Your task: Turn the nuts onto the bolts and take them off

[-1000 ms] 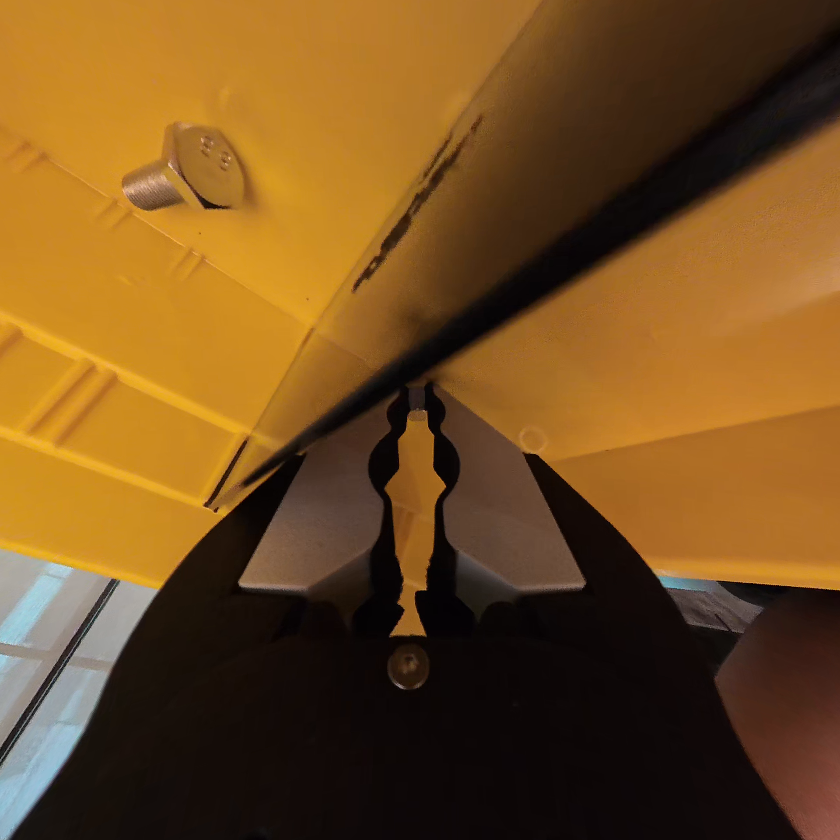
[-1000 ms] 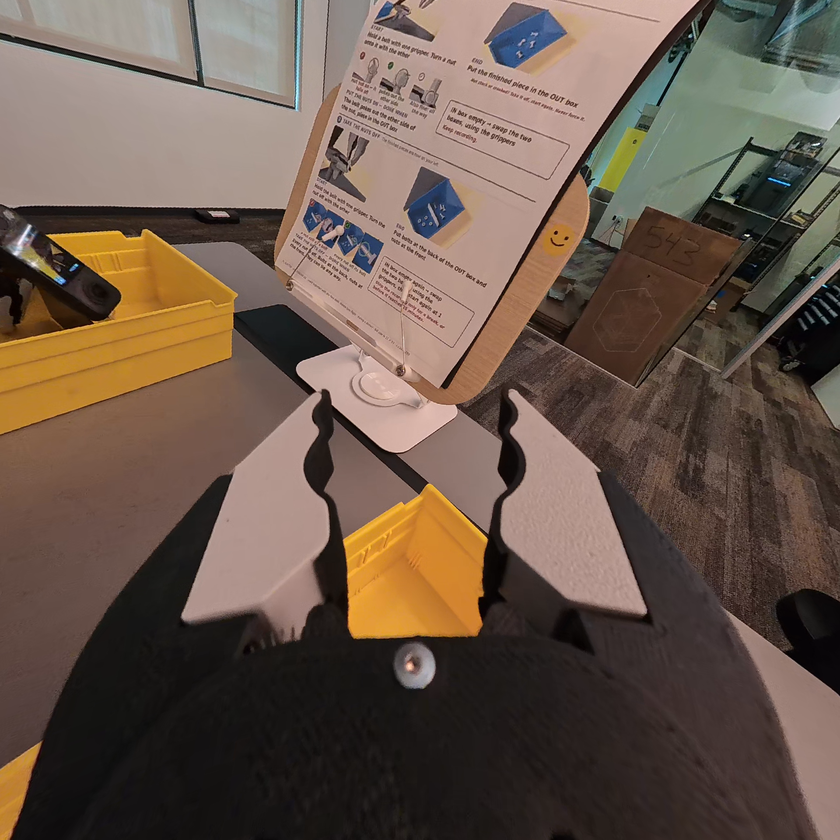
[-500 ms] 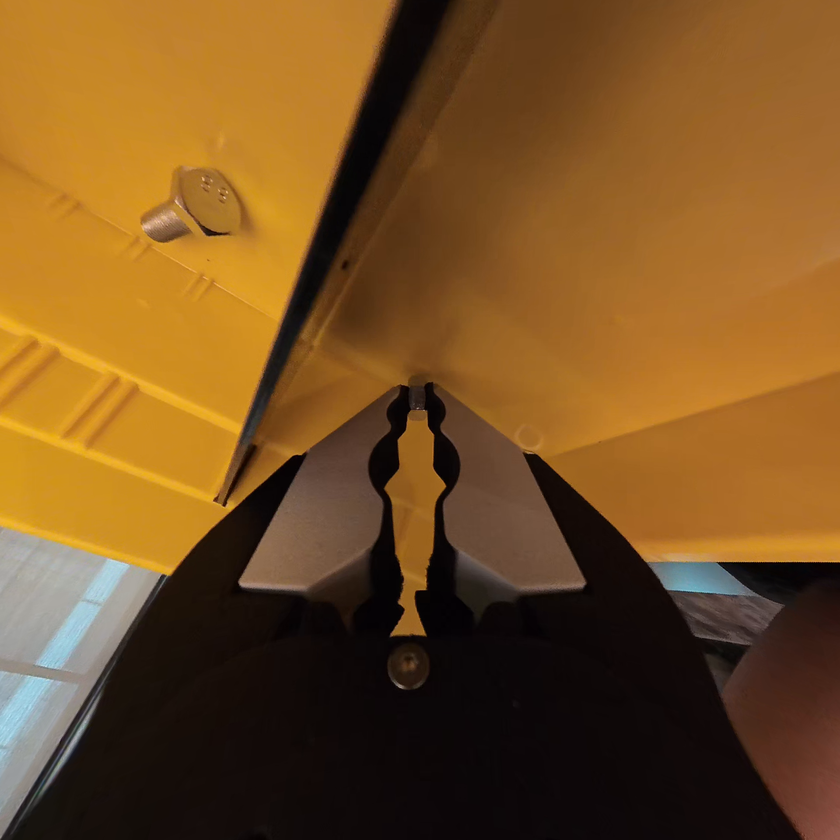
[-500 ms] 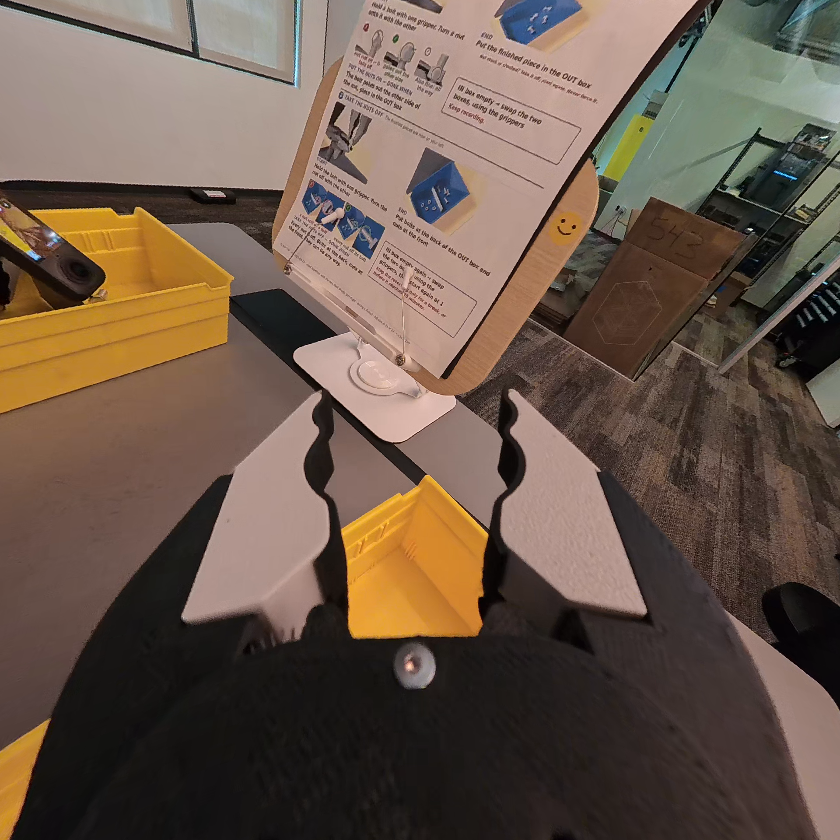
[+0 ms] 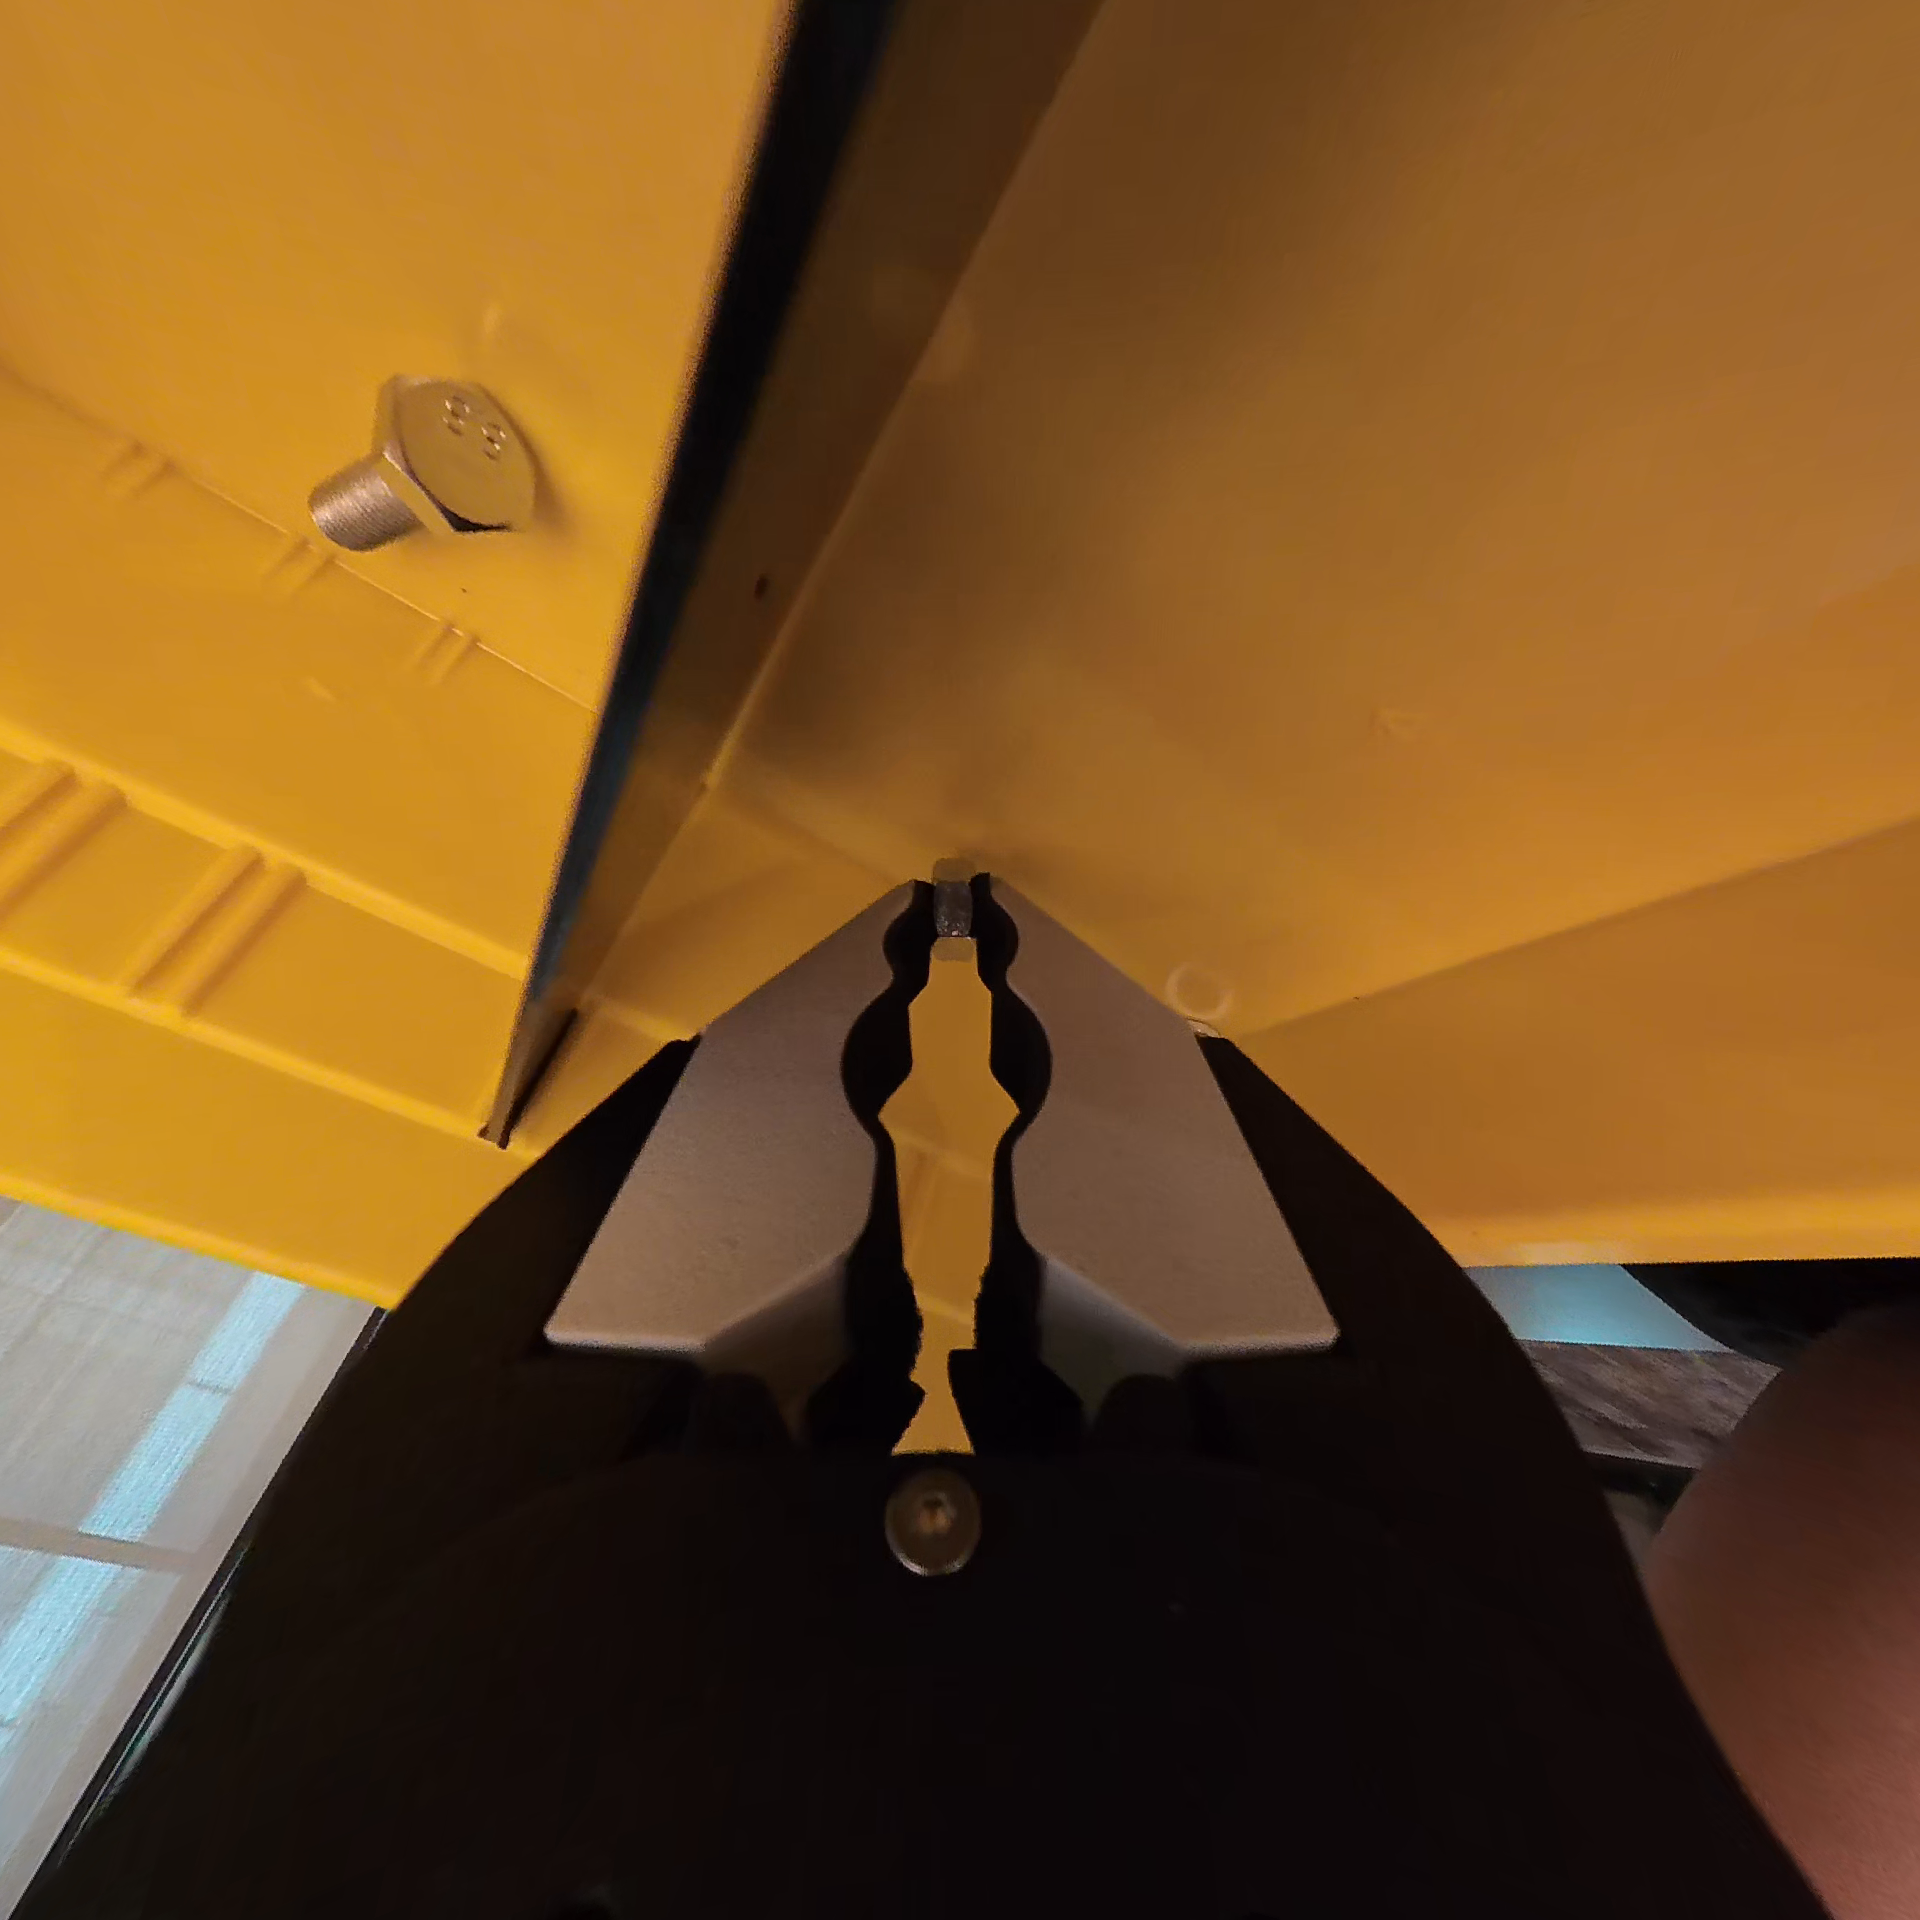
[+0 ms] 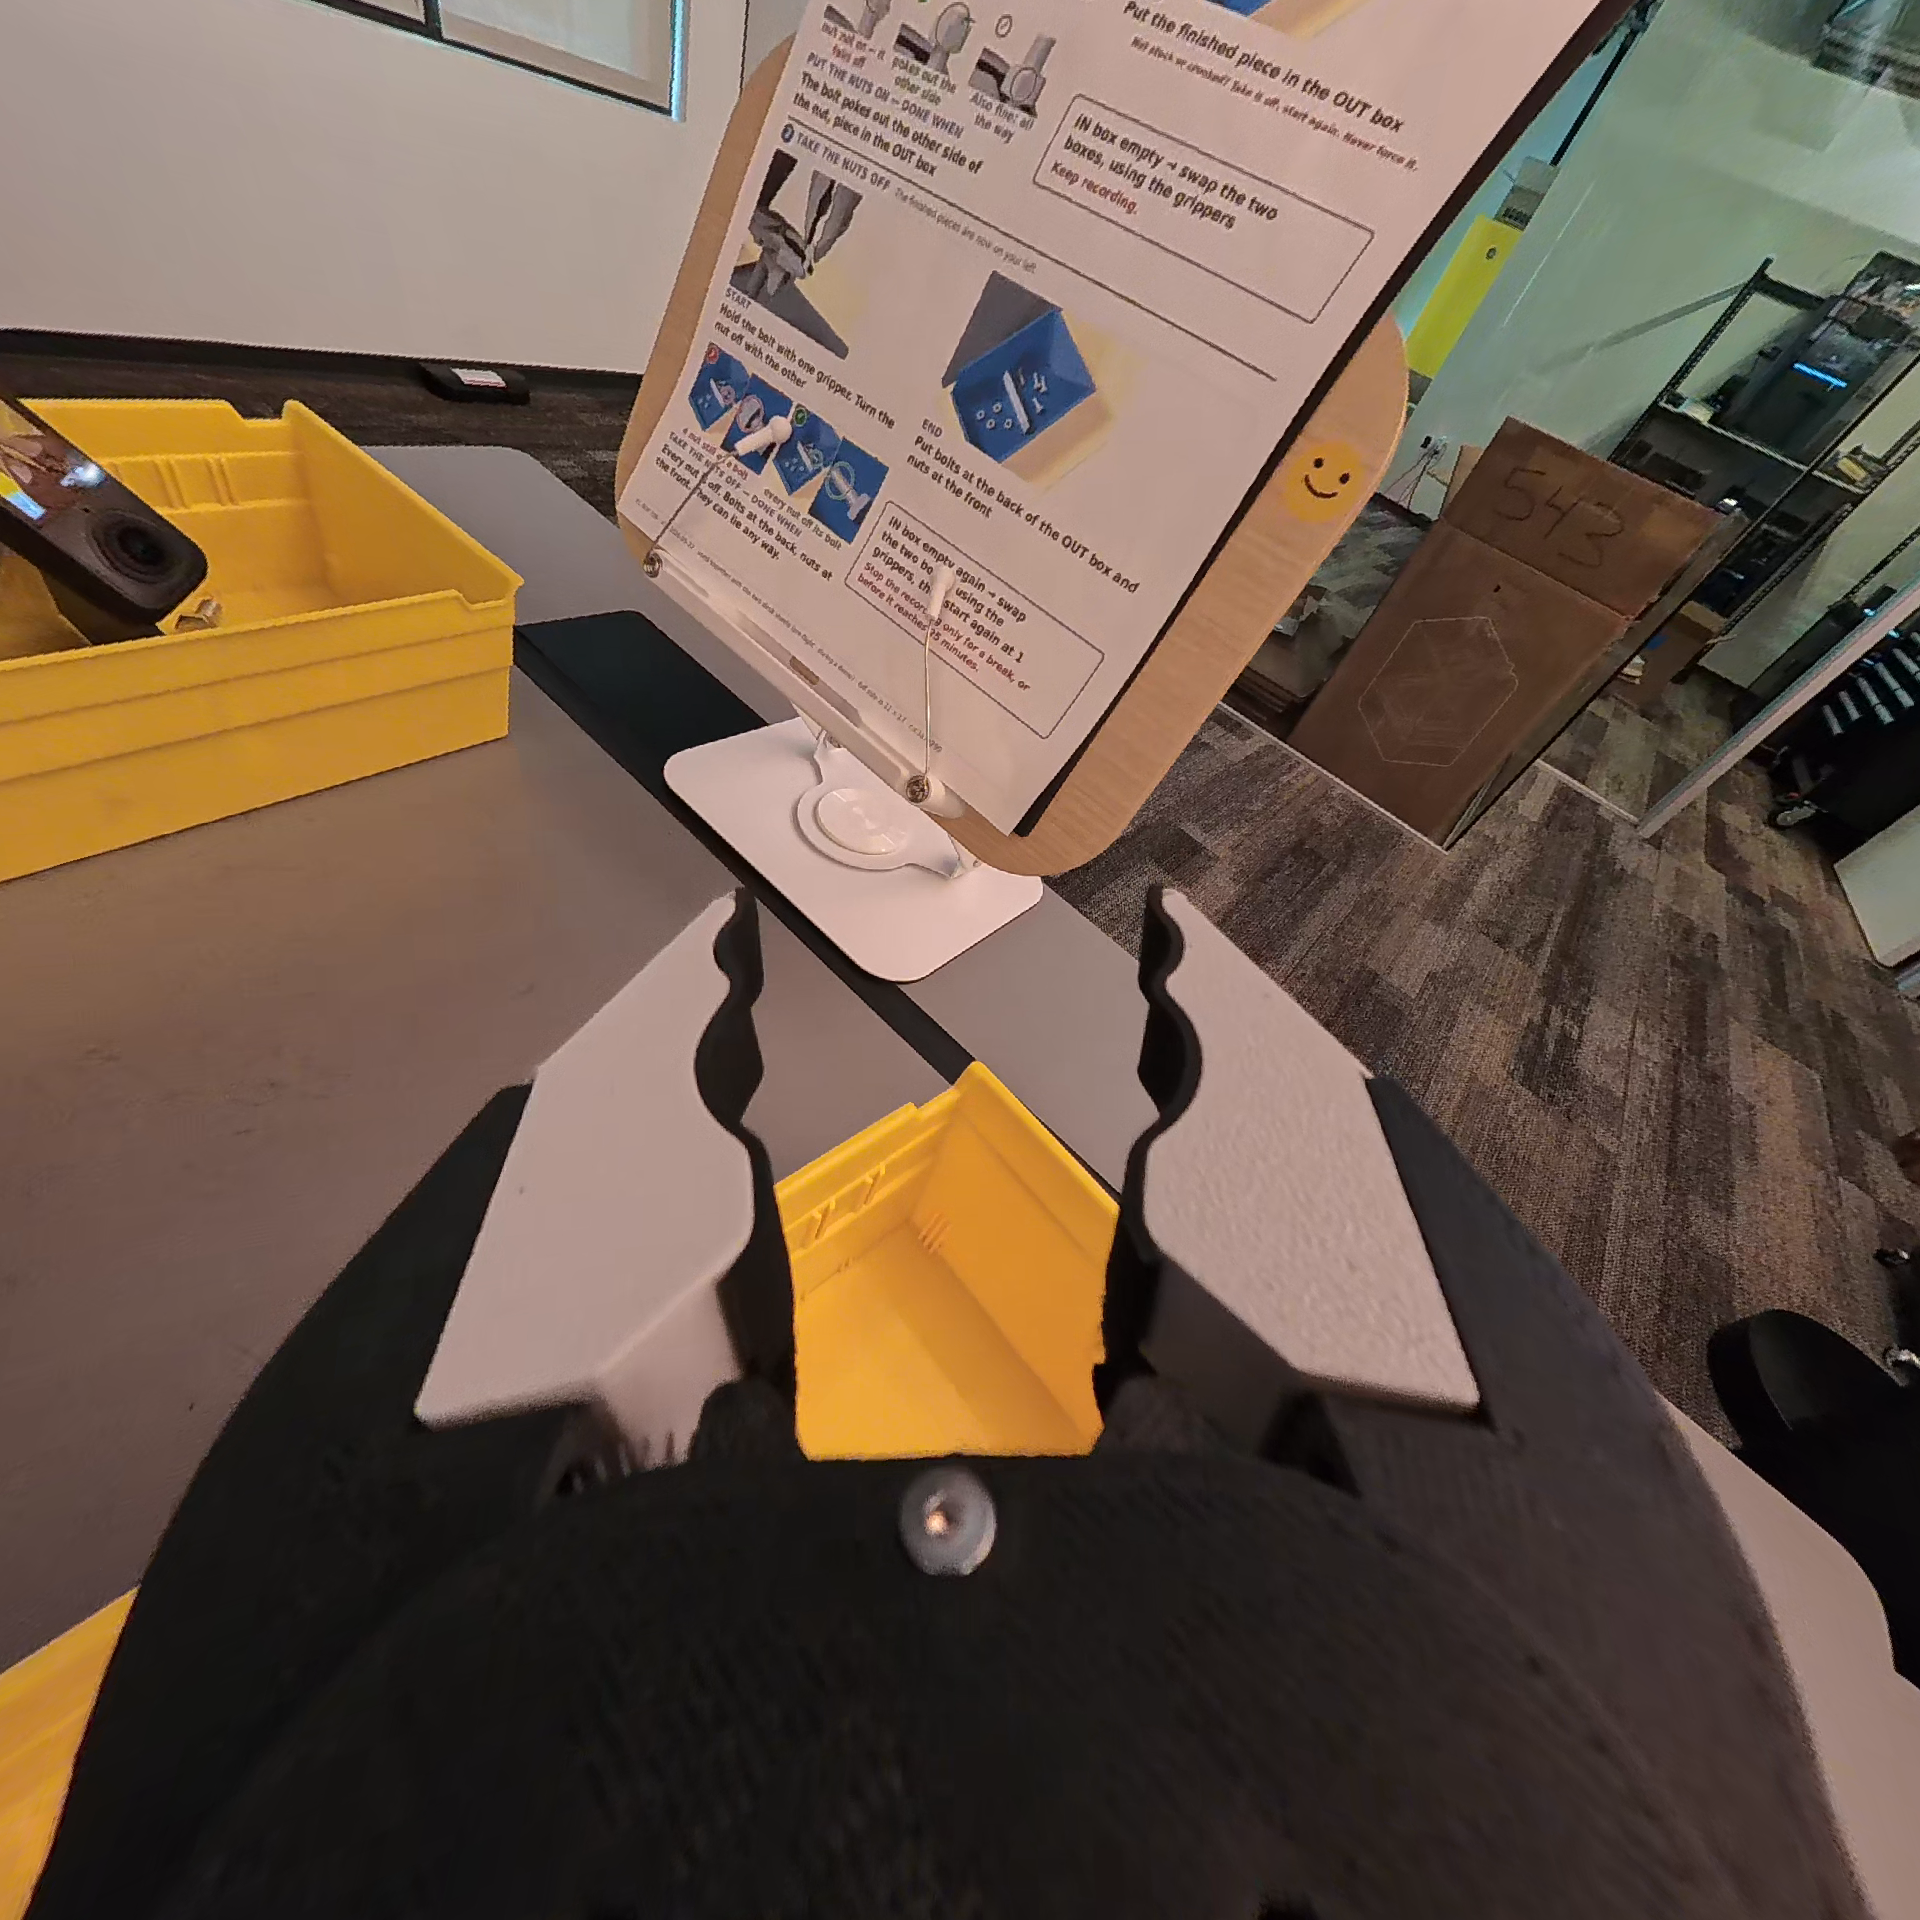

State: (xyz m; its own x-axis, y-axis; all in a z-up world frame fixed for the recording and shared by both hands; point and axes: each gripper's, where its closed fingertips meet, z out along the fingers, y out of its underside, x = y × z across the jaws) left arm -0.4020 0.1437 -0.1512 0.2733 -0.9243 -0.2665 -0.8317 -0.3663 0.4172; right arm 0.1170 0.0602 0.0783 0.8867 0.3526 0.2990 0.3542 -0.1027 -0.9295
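Left gripper [image 5: 953, 914]: tips pinching a small nut [image 5: 952, 906], down against the yellow bin floor [image 5: 1351, 520].
Bolt [image 5: 431, 478]: up and left of those tips, beyond the divider [image 5: 665, 582], shank pointing left.
Right gripper [image 6: 945, 977]: spread wide, holding nothing, over the other bin [image 6: 935, 1299].
Nearer arm: the left one, I'd guess.

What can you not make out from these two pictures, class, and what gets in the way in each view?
- Left wrist view: the small metal piece pinched in the left tongs is too small to name as nut or bolt.
- Left wrist view: the bolt in the bin shows its head; the shank's end is hidden behind it.
- Right wrist view: the near bin is mostly covered by the open right tongs.
- Right wrist view: the far bin's contents are partly blocked by a camera.
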